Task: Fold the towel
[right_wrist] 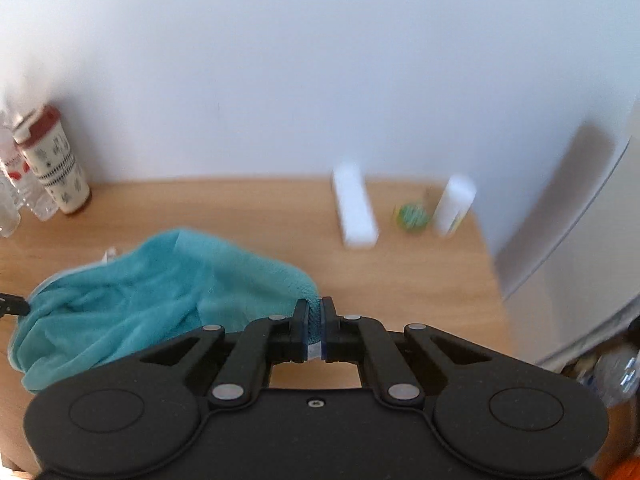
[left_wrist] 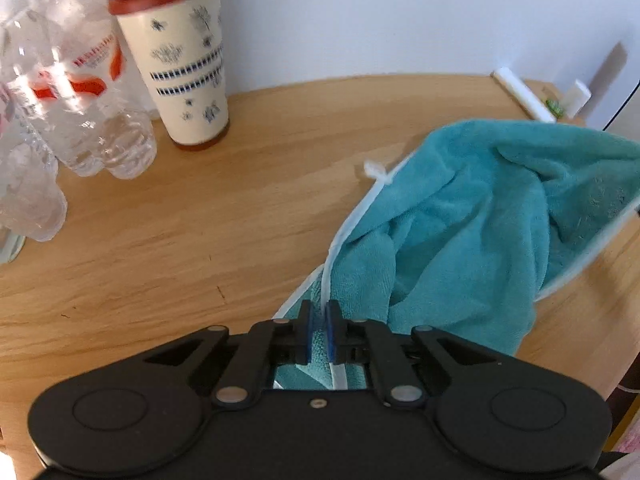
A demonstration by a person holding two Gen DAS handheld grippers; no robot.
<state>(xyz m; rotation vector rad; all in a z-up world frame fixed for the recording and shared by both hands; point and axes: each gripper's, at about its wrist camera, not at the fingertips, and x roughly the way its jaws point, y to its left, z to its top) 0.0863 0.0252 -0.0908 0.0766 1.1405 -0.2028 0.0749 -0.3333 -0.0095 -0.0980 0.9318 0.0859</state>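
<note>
Left wrist view: left hand-held gripper (left_wrist: 320, 330) closed on the white-piped hem of the teal towel (left_wrist: 480, 216), pads pinching the edge. Towel bunched and sagging, stretched from the pads toward the upper right over the desk (left_wrist: 200, 240); hanging loop (left_wrist: 376, 171) at the hem. Patterned tumbler (left_wrist: 184, 56) and plastic bottles (left_wrist: 80, 120) well apart at the far left.

Right wrist view: right hand-held gripper (right_wrist: 315, 330) clamped on another edge of the towel (right_wrist: 152, 300), cloth drooping leftward. White box (right_wrist: 356, 212) and white bottle (right_wrist: 454, 206) beyond, blurred.

Progress, judged: two edges gripped, no crisp fold visible; spreading and folding apparently remaining. Long axis roughly along the line between the two grippers.
</note>
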